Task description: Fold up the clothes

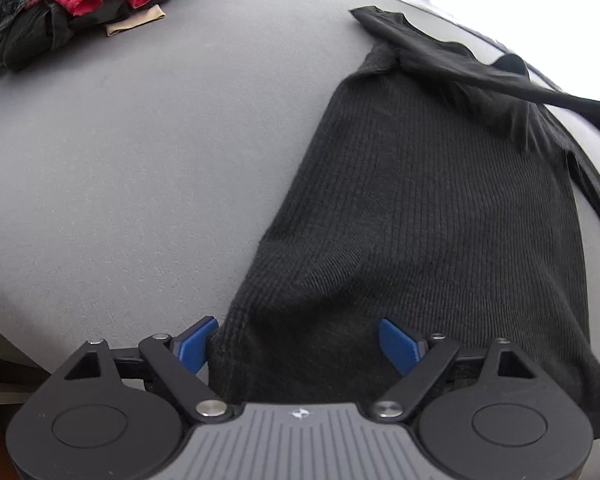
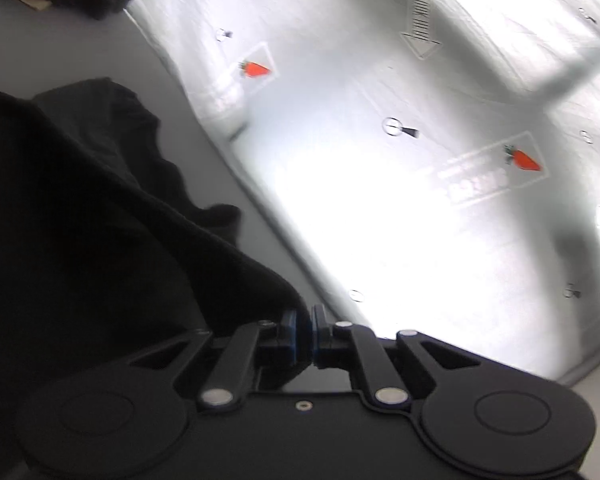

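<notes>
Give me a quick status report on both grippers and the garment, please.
Left gripper open, straddling the black ribbed garment hem. Right gripper shut on its edge, lifting. Clothes pile far corner, not in the way.

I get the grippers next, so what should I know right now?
Left gripper: open, blue fingers straddling the near hem of the black ribbed knit garment.
Right gripper: shut on the garment's edge, lifting it.
The garment lies flat on the grey table, one sleeve folded across its top.
Unfolded pile of red and dark clothes waits at the far corner.
Left to do: finish this fold, then the pile.
</notes>
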A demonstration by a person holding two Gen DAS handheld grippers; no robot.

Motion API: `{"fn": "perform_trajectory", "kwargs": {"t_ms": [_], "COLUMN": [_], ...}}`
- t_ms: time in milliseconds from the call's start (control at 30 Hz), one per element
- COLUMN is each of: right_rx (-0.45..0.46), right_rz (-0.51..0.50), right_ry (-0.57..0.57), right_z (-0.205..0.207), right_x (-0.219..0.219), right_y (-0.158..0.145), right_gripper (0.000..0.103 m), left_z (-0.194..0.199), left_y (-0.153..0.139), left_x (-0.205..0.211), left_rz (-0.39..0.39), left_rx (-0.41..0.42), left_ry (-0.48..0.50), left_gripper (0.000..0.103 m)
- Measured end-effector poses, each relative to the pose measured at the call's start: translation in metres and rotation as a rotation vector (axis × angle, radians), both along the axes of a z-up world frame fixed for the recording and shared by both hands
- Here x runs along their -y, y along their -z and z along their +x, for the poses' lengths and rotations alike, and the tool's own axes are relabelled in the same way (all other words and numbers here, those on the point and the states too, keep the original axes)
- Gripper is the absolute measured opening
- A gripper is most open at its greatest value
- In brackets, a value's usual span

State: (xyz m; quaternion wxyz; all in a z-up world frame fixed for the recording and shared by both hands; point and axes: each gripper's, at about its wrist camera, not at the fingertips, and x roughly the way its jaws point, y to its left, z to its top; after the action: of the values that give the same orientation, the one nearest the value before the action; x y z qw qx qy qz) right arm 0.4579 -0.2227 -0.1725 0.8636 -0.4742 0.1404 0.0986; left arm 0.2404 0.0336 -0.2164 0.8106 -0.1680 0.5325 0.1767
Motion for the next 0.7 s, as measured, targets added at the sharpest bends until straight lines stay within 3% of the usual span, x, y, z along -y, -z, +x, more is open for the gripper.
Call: {"fn": "perform_trajectory", "kwargs": {"t_ms": [167, 267, 300, 333, 400, 567, 700], "right_rx": [-0.045, -0.095, -0.112, -0.128, -0.153, -0.156, -0.131], "right_rz": [0.004, 0.014, 0.017, 0.021, 0.027, 0.065, 0.056], "right_ry": [0.138, 0.165, 0.174, 0.183, 0.195, 0.218, 0.206], "right_z": [0.030, 0.038, 0.041, 0.043, 0.046, 0.032, 0.032], "right_x": [0.043, 0.050, 0.053, 0.055, 0.056, 0.064, 0.073], "right_y": [0.013, 0.027, 0.031, 0.036, 0.042, 0.044, 0.038], "right_gripper": [0.007, 0.007, 0.007, 0.007, 0.007, 0.007, 0.007], "left_z": [0.000, -0.003, -0.005, -0.007, -0.010, -0.012, -0.013], "left_y": [0.000, 0.000, -0.002, -0.004, -0.008, -0.036, -0.064], "left_x": [0.002, 0.001, 0.002, 0.003, 0.006, 0.034, 0.065], "left_rz": [0.024, 0.062, 0.070, 0.078, 0.089, 0.181, 0.221], "left_rx": [-0.021, -0.023, -0.013, -0.003, -0.005, 0.024, 0.064], "left_ry": [0.052, 0.067, 0.075, 0.084, 0.091, 0.186, 0.336], "left_gripper": [0.081, 0.068, 0.055, 0.036, 0.011, 0.009, 0.009]}}
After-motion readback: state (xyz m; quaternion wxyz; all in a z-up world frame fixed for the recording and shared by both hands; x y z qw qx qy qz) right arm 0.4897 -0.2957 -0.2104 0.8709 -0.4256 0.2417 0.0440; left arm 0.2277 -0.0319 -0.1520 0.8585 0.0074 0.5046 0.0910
